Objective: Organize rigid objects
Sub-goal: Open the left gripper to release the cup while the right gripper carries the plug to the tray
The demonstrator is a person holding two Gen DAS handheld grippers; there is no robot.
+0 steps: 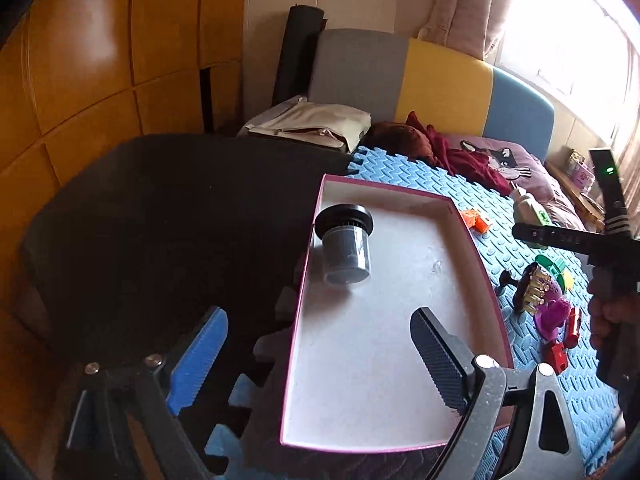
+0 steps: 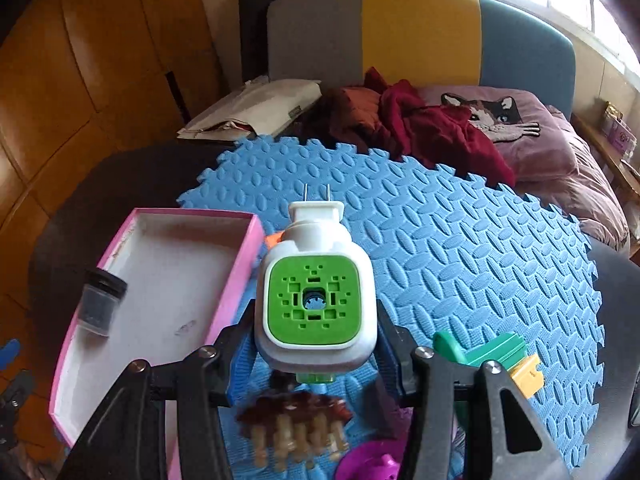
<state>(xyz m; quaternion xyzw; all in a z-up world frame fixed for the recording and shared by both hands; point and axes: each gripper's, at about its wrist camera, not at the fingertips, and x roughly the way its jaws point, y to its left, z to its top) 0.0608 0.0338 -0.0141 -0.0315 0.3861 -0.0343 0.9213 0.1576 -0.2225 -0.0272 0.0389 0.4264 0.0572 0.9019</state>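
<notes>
right tool (image 2: 316,360) clamped on white plug-in device (image 2: 316,300)

A bedroom in a home, with a bed used as the work surface.

A padded headboard (image 2: 420,36) in grey, yellow and blue panels stands at the far end, with a mauve pillow (image 2: 520,128) bearing a cat picture lying before it, crumpled dark red clothing (image 2: 424,128) beside that, and a cream fabric bag (image 2: 256,108) near the left corner. Glossy wooden wardrobe doors (image 1: 100,60) line the left wall, and curtains (image 1: 472,4) hang by a bright window (image 1: 580,40) on the right. Blue interlocking foam mats (image 2: 440,240) cover the bedding, strewn with small plastic toys (image 1: 552,304).
</notes>
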